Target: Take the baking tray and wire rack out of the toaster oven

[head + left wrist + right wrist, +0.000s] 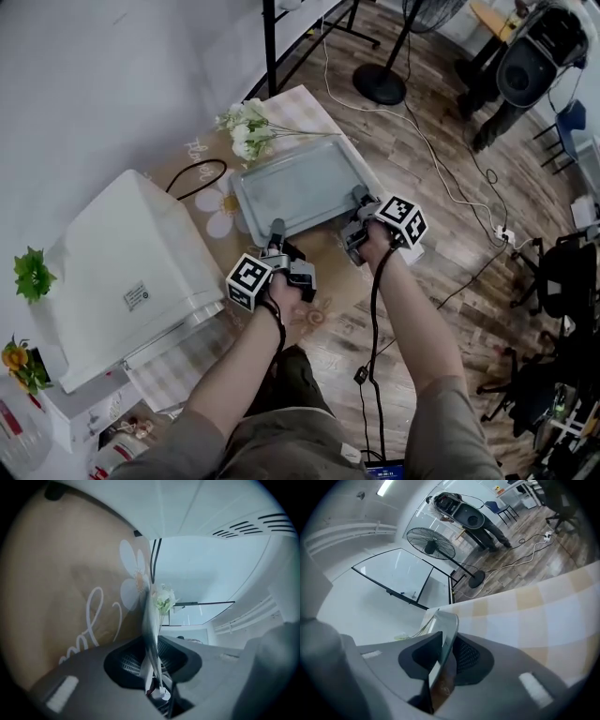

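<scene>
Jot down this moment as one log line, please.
stage: baking tray out, beside toaster oven | left gripper: shut on tray's near edge | right gripper: shut on tray's near edge

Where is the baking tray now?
Head view, centre: the baking tray is right of the toaster oven, near the flowers, its edge held by left gripper and right gripper.

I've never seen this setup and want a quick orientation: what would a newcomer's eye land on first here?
The grey baking tray at the centre stands out first, clamped on its near rim by the left gripper and at its near right corner by the right gripper. A white toaster oven sits to its left, and white flowers lie at the tray's far left corner.
</scene>
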